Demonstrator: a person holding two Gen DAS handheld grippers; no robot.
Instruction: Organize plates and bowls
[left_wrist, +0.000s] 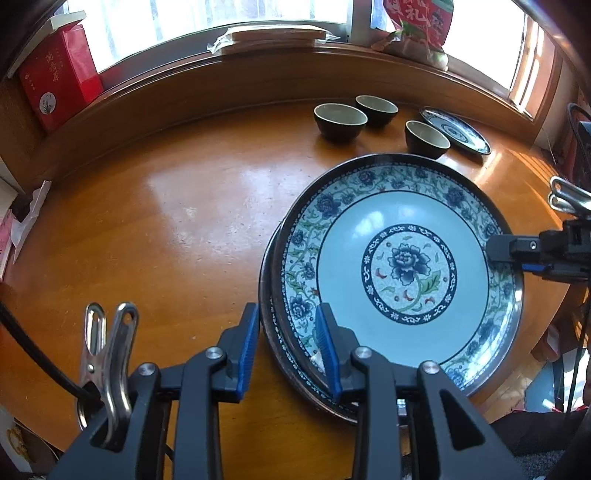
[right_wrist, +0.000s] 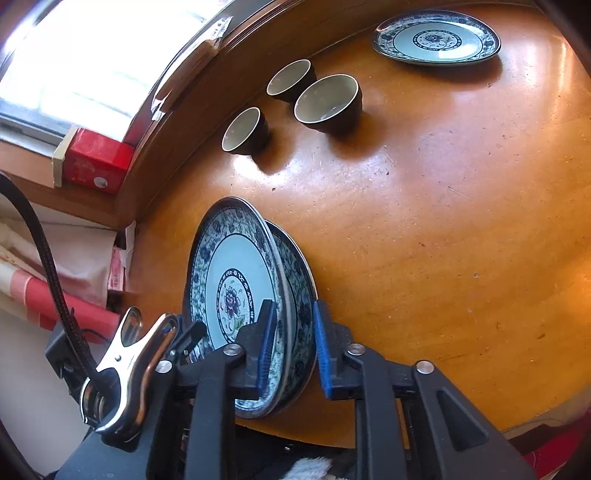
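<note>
Two blue floral plates are stacked near the table's front edge, the top plate (left_wrist: 402, 266) on a lower plate (left_wrist: 269, 325). My left gripper (left_wrist: 286, 350) is open, its jaws on either side of the stack's left rim. My right gripper (right_wrist: 293, 347) is open around the right rim of both plates (right_wrist: 240, 288); it shows in the left wrist view (left_wrist: 517, 254) too. A third floral plate (left_wrist: 456, 129) (right_wrist: 437, 38) lies at the back right. Three dark bowls (left_wrist: 340, 120) (left_wrist: 376, 109) (left_wrist: 426, 138) stand beside it, also in the right wrist view (right_wrist: 327, 101).
The round wooden table (left_wrist: 166, 221) has a raised wooden sill behind it. A red box (left_wrist: 59, 81) and a red bag (left_wrist: 417, 26) stand on the sill. Papers and red packages (right_wrist: 55, 280) lie off the table's left side.
</note>
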